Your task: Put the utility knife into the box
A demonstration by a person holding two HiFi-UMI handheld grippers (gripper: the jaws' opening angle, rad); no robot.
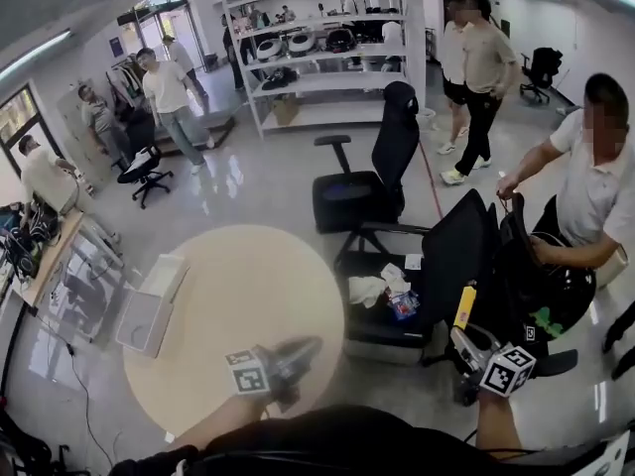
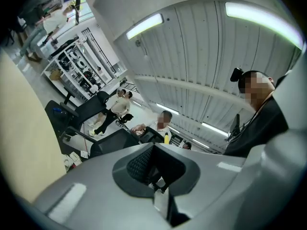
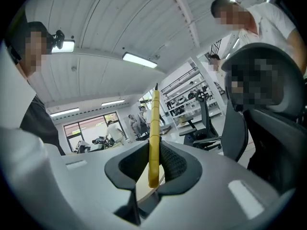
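In the head view my right gripper (image 1: 463, 329) is shut on a yellow utility knife (image 1: 464, 306), which sticks up out of the jaws. It is off the table, over the floor beside a black chair. The right gripper view shows the same knife (image 3: 154, 138) standing upright, pinched between the pads of my right gripper (image 3: 154, 170). A white open box (image 1: 149, 305) lies on the left side of the round beige table (image 1: 258, 286). My left gripper (image 1: 301, 350) hangs over the table's near edge, blurred. Its jaws (image 2: 152, 166) look shut with nothing between them.
A black office chair (image 1: 437, 266) with cloths and small packets on its seat stands right of the table, and another chair (image 1: 377, 181) stands behind it. A person (image 1: 595, 196) at the right holds a chair back. Other people and a shelving rack (image 1: 327, 58) are farther off.
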